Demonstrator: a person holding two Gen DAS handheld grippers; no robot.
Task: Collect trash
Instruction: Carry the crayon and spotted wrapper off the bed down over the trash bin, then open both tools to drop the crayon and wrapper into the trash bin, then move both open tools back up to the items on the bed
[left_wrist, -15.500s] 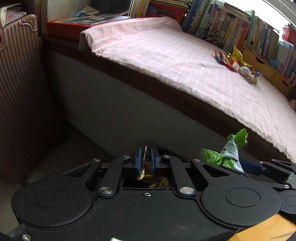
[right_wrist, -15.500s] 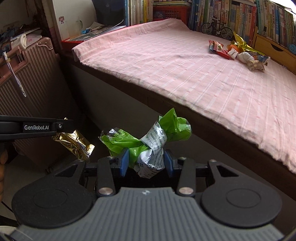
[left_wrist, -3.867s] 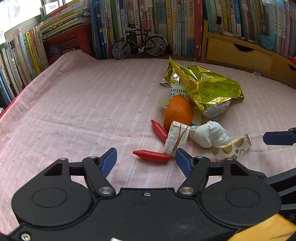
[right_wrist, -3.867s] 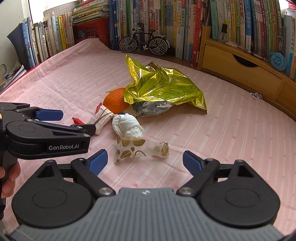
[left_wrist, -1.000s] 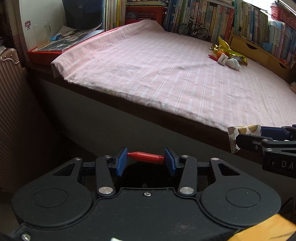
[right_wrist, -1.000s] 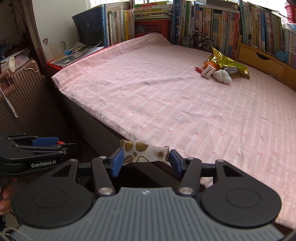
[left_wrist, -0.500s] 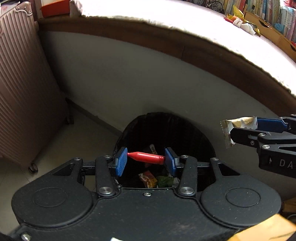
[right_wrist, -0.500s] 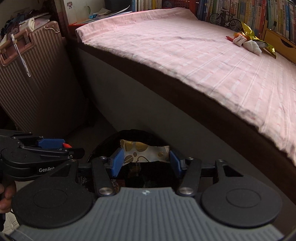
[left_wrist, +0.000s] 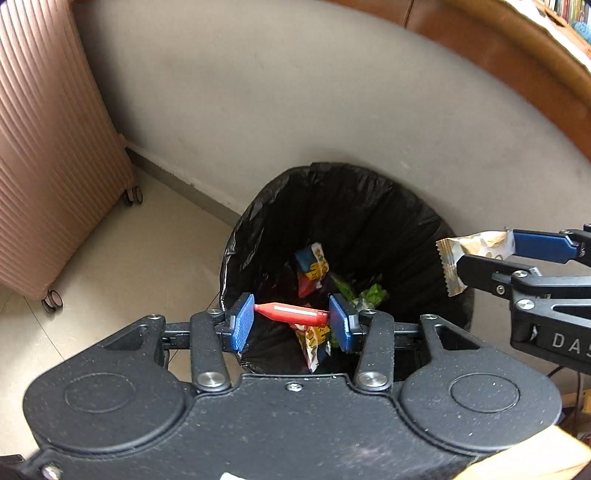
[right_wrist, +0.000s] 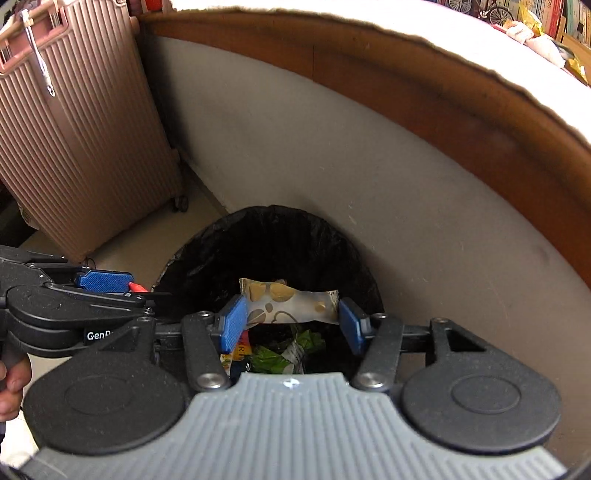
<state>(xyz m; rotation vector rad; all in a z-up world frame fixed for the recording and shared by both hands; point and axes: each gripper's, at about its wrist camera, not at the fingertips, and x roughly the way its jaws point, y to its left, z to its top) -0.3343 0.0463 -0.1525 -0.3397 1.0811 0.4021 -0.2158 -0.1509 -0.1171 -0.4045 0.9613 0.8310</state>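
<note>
A bin lined with a black bag (left_wrist: 369, 206) (right_wrist: 280, 229) stands on the floor against the bed's grey side. Several wrappers (left_wrist: 312, 264) lie at its bottom. My left gripper (left_wrist: 291, 321) hangs over the bin's near rim, shut on a small red tube (left_wrist: 291, 313) held crosswise between its blue pads. My right gripper (right_wrist: 290, 321) is over the bin too, shut on a white wrapper with gold dots (right_wrist: 291, 301), also seen from the left wrist view as a wrapper end (left_wrist: 469, 251) sticking out to the right of the bin.
A pink ribbed suitcase (left_wrist: 48, 147) (right_wrist: 81, 122) on wheels stands left of the bin. The bed's brown edge (right_wrist: 443, 96) overhangs behind. Leftover trash (right_wrist: 535, 37) lies far off on the pink sheet. A hand (right_wrist: 11, 384) holds the left gripper's handle.
Both grippers have sunk from bed height to just above the bin and tilted downward, each still holding its piece. The bin's inside has come into view.
</note>
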